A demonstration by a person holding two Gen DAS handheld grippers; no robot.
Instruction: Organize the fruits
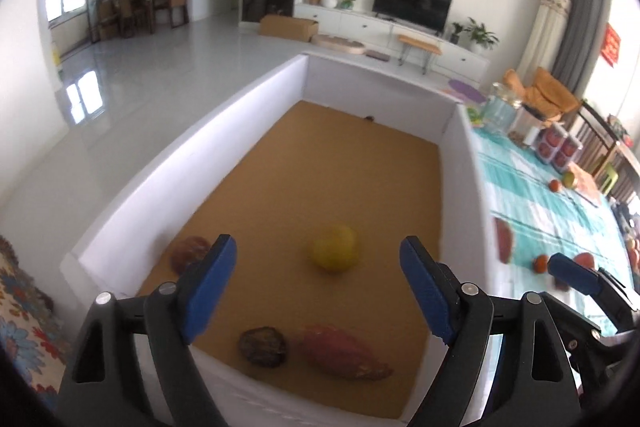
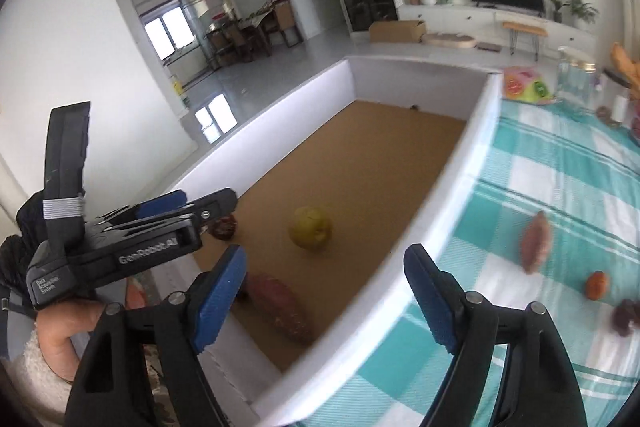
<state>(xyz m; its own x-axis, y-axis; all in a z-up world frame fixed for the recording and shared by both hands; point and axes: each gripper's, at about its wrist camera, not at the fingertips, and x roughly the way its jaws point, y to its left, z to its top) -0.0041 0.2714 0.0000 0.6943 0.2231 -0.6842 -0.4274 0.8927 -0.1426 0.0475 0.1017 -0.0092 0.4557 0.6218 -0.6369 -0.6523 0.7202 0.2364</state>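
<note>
Bright living rm: white walls, glossy floor (image 1: 168,67), TV (image 1: 412,3) on low cabinet, sunlit windows.

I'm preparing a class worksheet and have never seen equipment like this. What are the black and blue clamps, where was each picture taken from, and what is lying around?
These are handheld tools, not a robot. A person holds one two-finger gripper in each hand, each carrying a forward-looking camera. One picture looks past the left gripper, the other past the right gripper. Both are open and hold nothing. Below is a white-walled box with a brown cork floor holding a round yellow fruit and a long reddish fruit. More fruit lies on the teal checked tablecloth.
</note>
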